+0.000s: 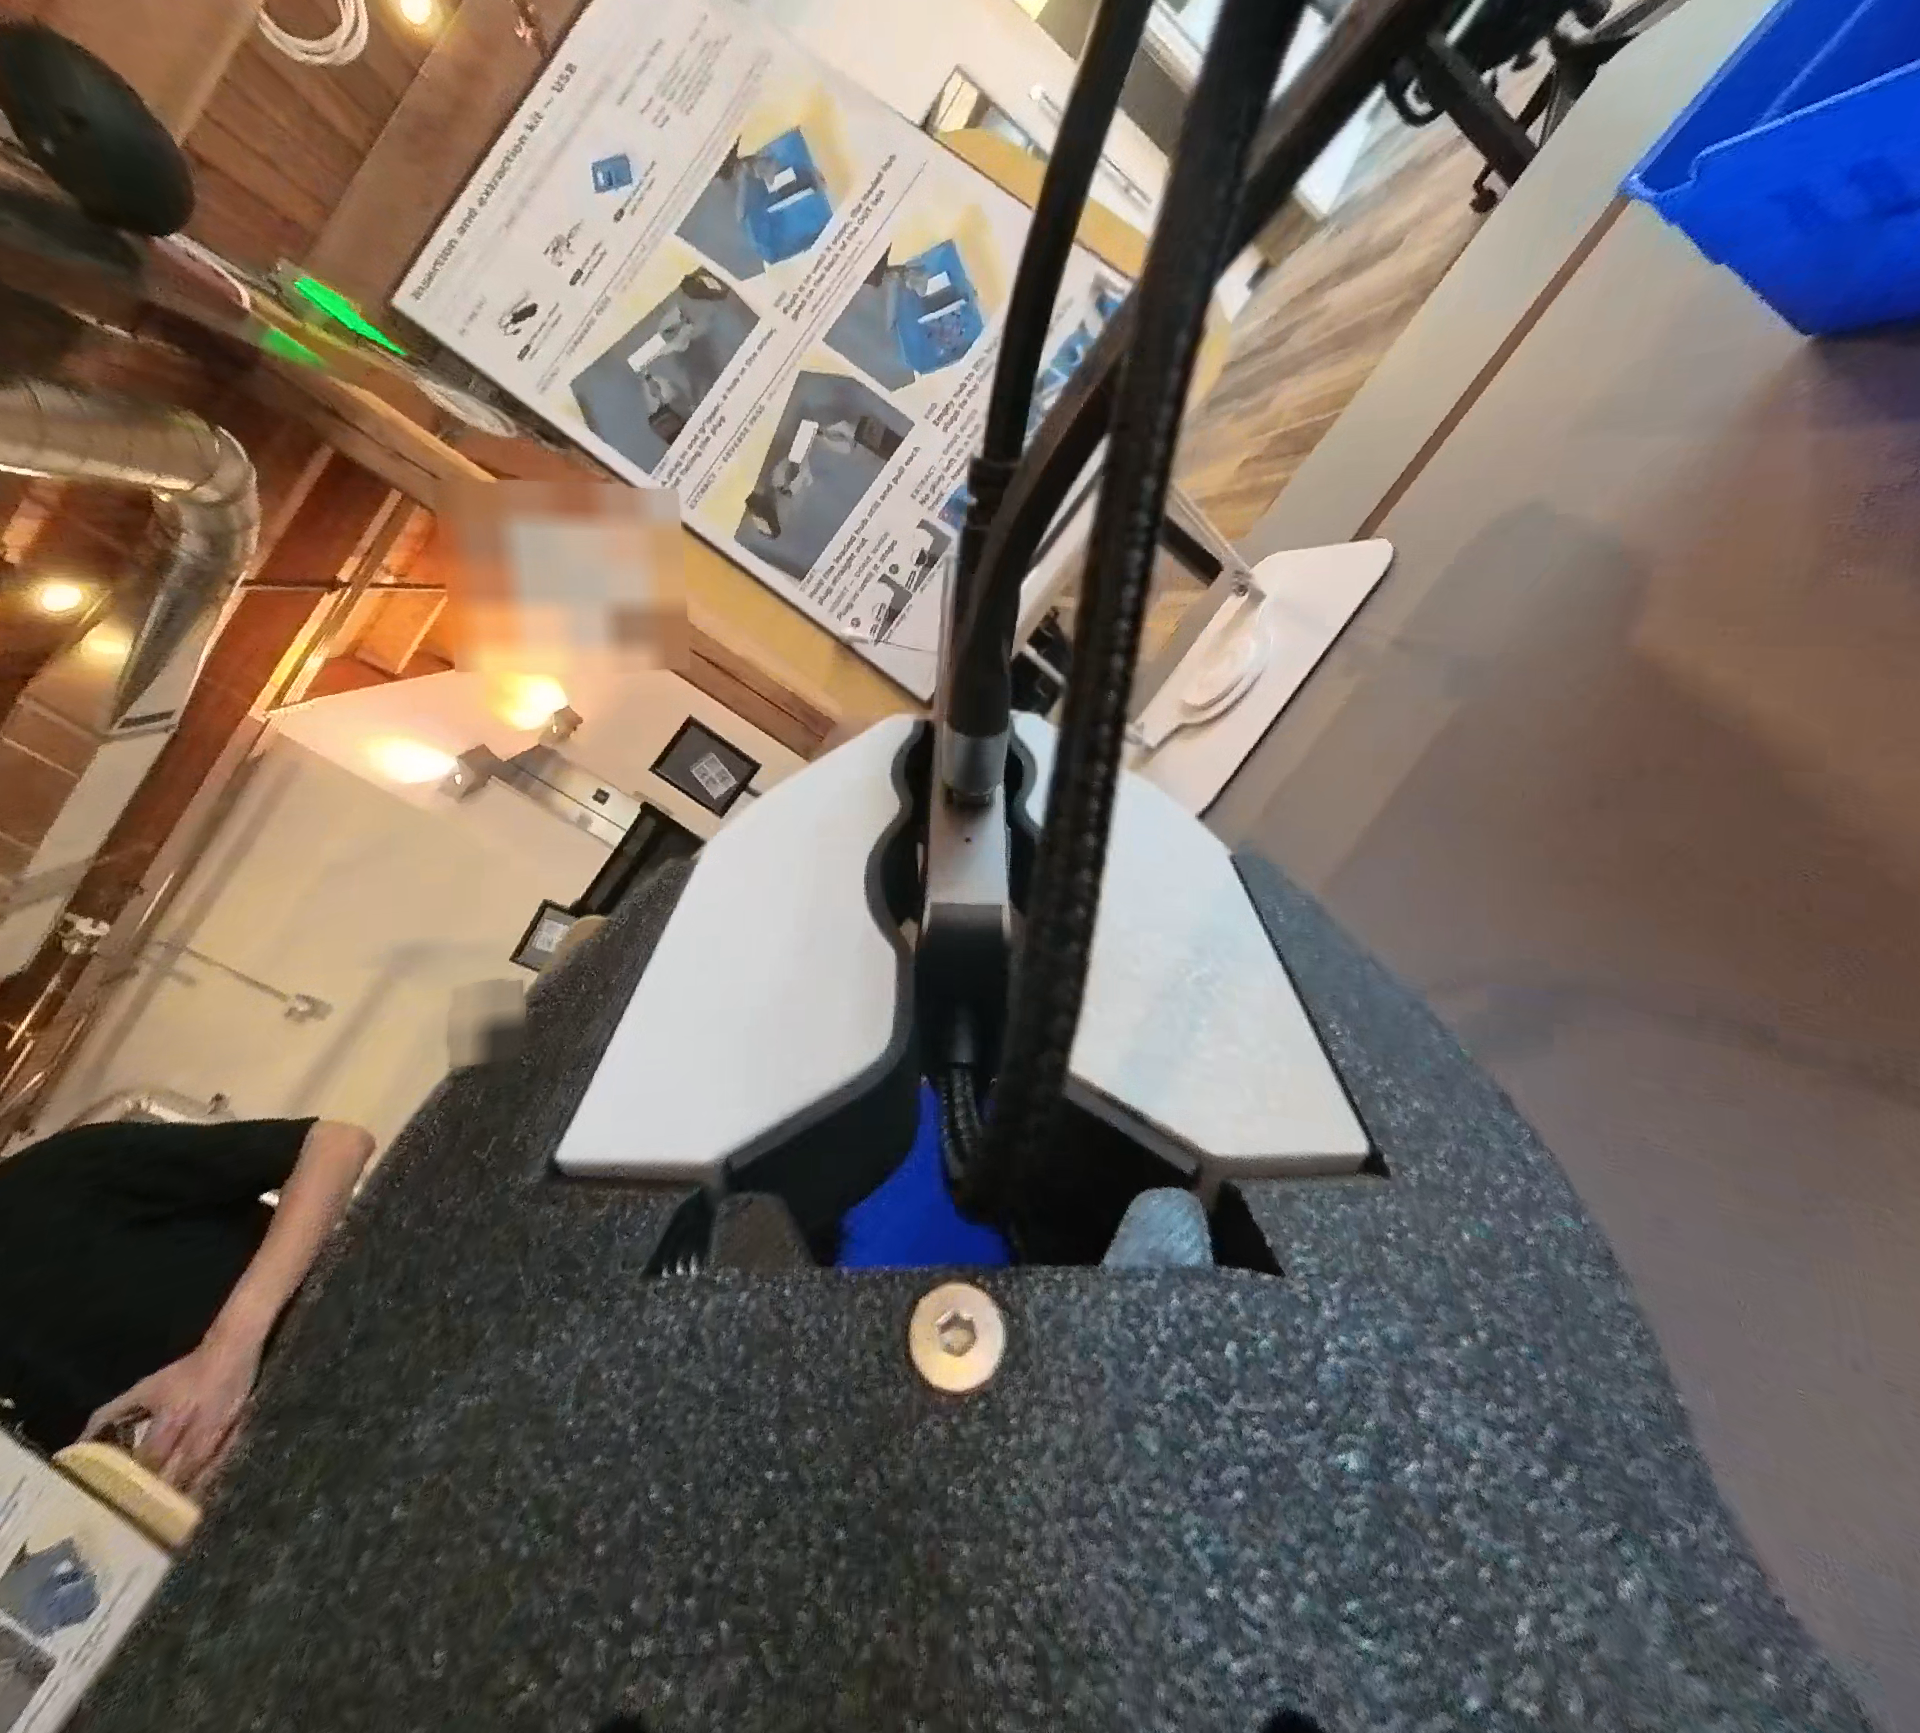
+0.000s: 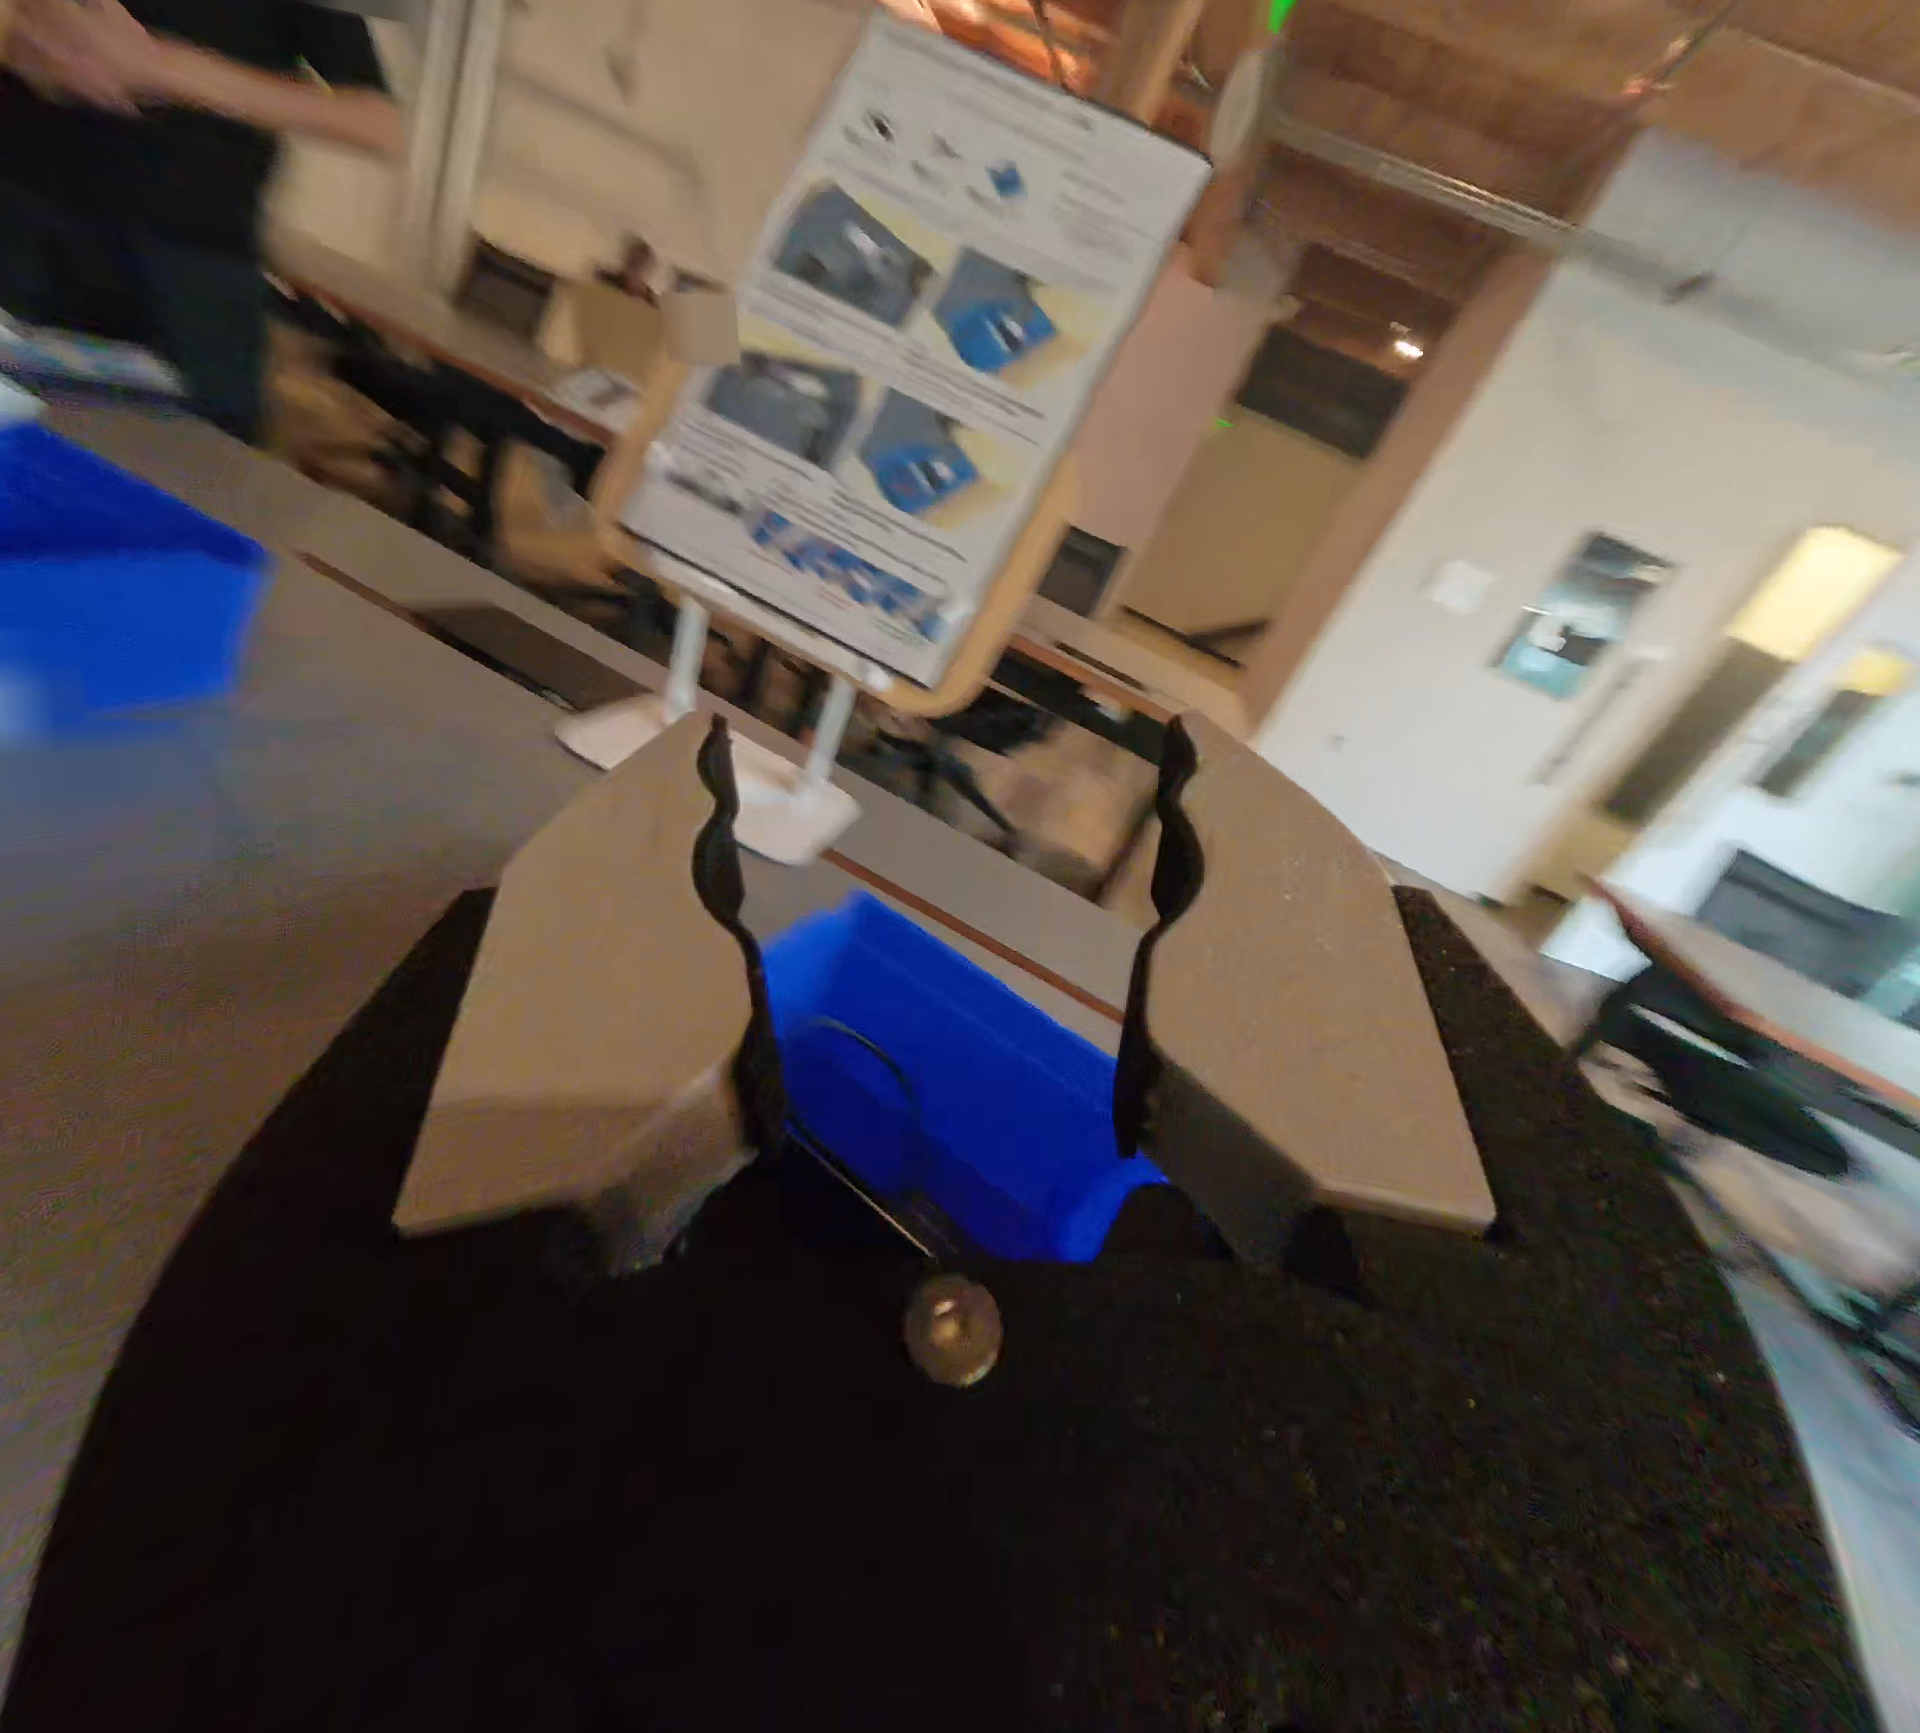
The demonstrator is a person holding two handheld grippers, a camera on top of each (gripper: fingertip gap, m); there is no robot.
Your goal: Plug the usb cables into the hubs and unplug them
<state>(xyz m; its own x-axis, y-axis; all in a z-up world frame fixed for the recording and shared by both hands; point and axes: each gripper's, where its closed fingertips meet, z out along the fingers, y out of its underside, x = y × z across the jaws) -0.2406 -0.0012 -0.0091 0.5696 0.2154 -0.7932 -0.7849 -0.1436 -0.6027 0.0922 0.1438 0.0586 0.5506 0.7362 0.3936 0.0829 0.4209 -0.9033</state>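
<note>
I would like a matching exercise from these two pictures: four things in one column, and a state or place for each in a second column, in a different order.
Things
1. left hand-held gripper
2. right hand-held gripper
3. instruction board
4. blue bin

States or places
a. stands upright on white feet
b. open, nothing between its fingers
c. shut on the grey USB hub
d. on the table, a black cable inside

Pairs: 1-c, 2-b, 3-a, 4-d

Grey metal USB hub (image 1: 966,894) clamped edge-on between pale fingers, black braided cables (image 1: 1049,852) attached at both ends, one cable draped alongside
</note>
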